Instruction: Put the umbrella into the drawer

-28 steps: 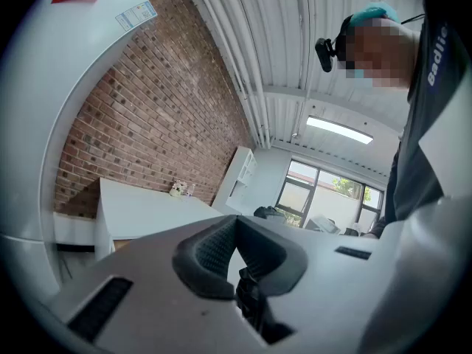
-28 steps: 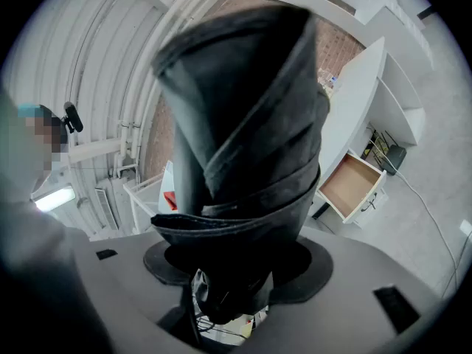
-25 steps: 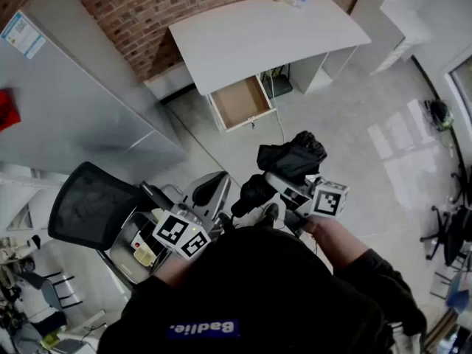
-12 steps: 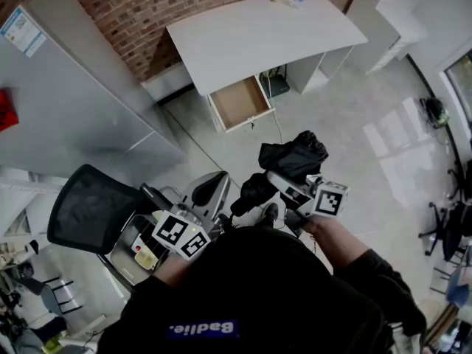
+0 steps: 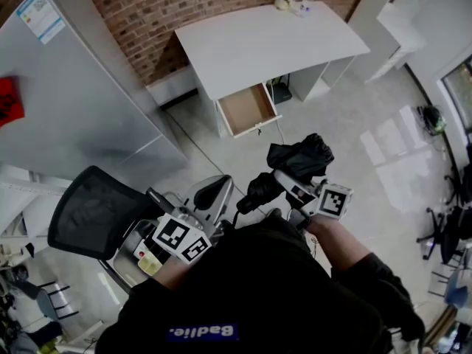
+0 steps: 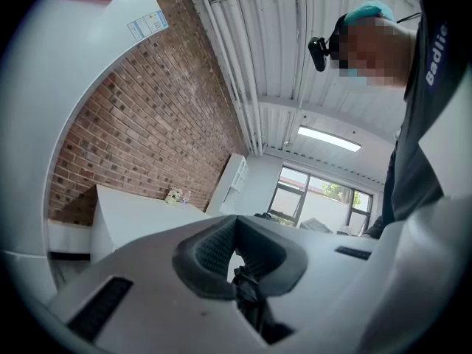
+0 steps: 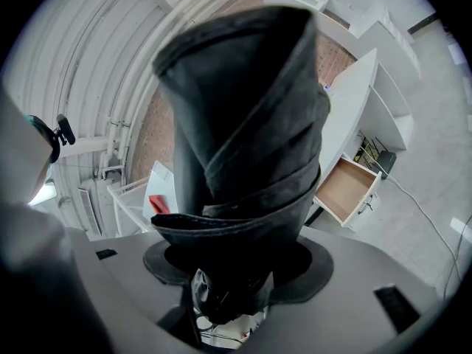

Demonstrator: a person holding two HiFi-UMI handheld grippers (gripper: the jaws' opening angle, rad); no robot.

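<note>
**Tongs: right tongs point(image 5: 292, 186) clamped on the umbrella point(image 5: 299, 156), left tongs point(image 5: 213, 191) closed**

Your right tongs point(image 7: 236, 260) grip the folded black umbrella point(image 7: 243, 124) low on its bundle. The jaws stand wide around it, and the fabric rises past the pads and fills most of the right gripper view. In the head view the umbrella lies across the jaws, with its dark handle end pointing toward your left tongs.

Your left tongs point(image 6: 236, 236) have their ribbed pads drawn together at the tip. A small dark piece sits low behind the pads, and you cannot tell what it is.

You hold both tongs close in front of your chest, above the pale floor point(image 5: 346, 146). The drawer point(image 5: 248, 109) is pulled open under the white desk point(image 5: 265, 39) by the brick wall point(image 5: 184, 2). It is well apart from the umbrella, and its wooden bottom is bare. A black mesh chair point(image 5: 92, 209) stands at your left.
</note>
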